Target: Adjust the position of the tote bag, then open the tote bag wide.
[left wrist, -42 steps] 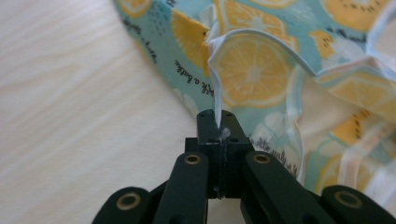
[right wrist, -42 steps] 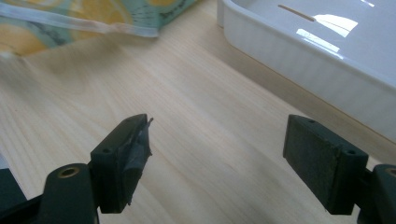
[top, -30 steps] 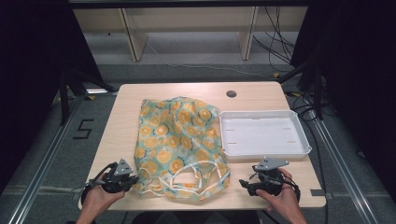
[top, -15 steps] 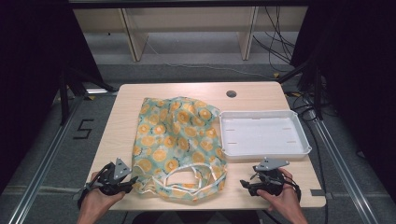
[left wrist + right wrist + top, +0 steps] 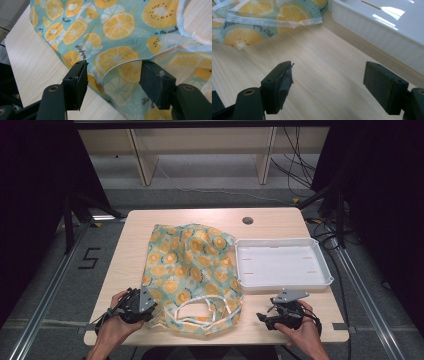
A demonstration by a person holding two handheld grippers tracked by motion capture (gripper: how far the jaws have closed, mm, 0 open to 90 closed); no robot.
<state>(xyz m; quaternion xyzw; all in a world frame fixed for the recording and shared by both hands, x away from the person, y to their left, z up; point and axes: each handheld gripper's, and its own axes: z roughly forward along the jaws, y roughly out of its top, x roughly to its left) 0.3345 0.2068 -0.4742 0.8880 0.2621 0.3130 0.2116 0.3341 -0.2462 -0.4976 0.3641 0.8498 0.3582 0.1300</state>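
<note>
A fabric bag (image 5: 192, 272) printed with orange slices lies flat at the middle of the counter (image 5: 130, 245), its pale handles (image 5: 200, 312) at the near edge. The left tongs (image 5: 112, 75) stand wide open at the bag's near left corner, a hem edge between the jaws, gripping nothing. The right tongs (image 5: 328, 82) are likewise wide open and empty over bare counter, between the bag and a white tray (image 5: 320, 255) just beside it.

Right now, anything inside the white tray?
The white tray looks empty: bare white floor with a few small slots. The inside of its near wall is hidden in the right gripper view. The fruit-print bag lies beside it.
</note>
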